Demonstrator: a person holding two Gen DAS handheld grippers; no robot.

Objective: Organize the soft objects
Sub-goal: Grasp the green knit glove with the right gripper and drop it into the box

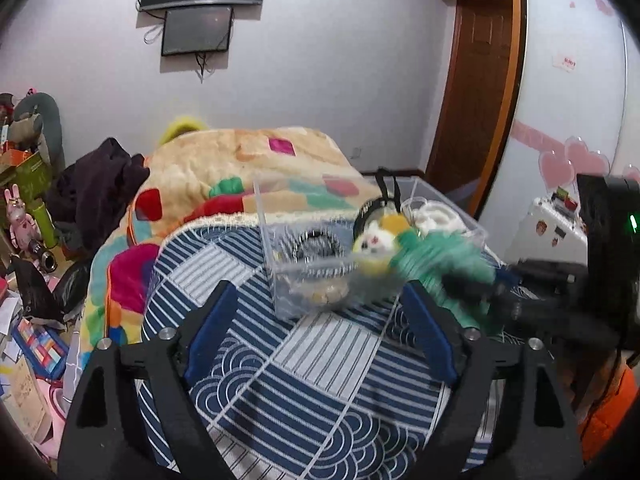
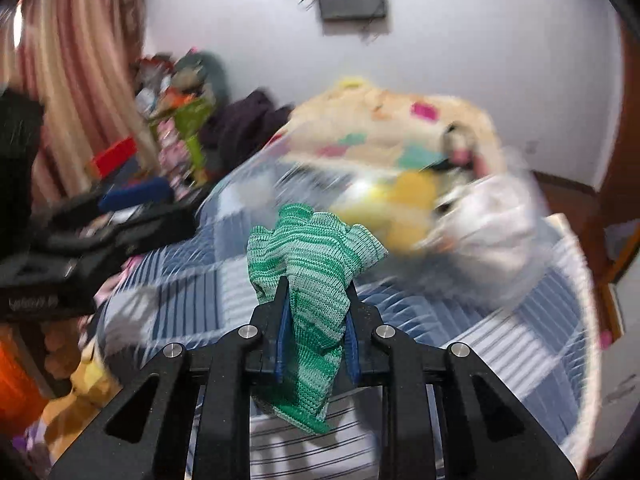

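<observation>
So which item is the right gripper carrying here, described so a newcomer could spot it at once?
Start at the blue-and-white striped cover, where a clear plastic box holds soft toys. Beside the box, the right gripper is shut on a knitted cloth. It is the only striped green knit; its neighbours are a yellow and white plush toy and white items.

Left tool (image 1: 324,320) spread wide, right tool (image 2: 316,300) seemingly clamped

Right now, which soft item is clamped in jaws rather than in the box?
The green knitted cloth, pinched by the right gripper; the yellow-and-white plush sits in the clear box.
</observation>
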